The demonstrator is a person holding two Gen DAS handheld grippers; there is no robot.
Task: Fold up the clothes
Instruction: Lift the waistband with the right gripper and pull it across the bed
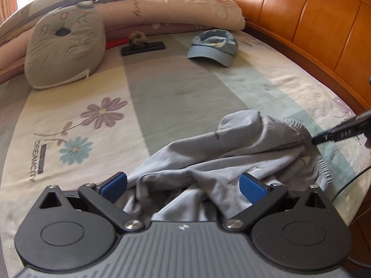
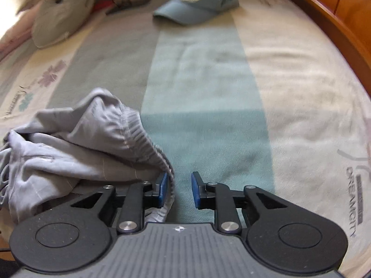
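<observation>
A crumpled grey garment (image 1: pixel 231 157) with an elastic waistband lies on the patchwork bedsheet (image 1: pixel 185 88) near its front edge. My left gripper (image 1: pixel 183 186) stands open, its blue pads wide apart, with loose folds of the garment lying between them. In the right wrist view the garment (image 2: pixel 81 143) is heaped at the lower left. My right gripper (image 2: pixel 179 190) is open with a narrow gap; the waistband's edge hangs against its left pad and bare sheet shows in the gap. From the left wrist view, the right gripper (image 1: pixel 316 140) reaches the waistband from the right.
A light blue cap (image 1: pixel 213 46) lies far back on the bed. A grey animal-face cushion (image 1: pixel 65 48) sits at the back left, beside a dark flat object (image 1: pixel 143 46). Pillows (image 1: pixel 185 7) line the rear. A wooden headboard (image 1: pixel 301 18) runs along the right.
</observation>
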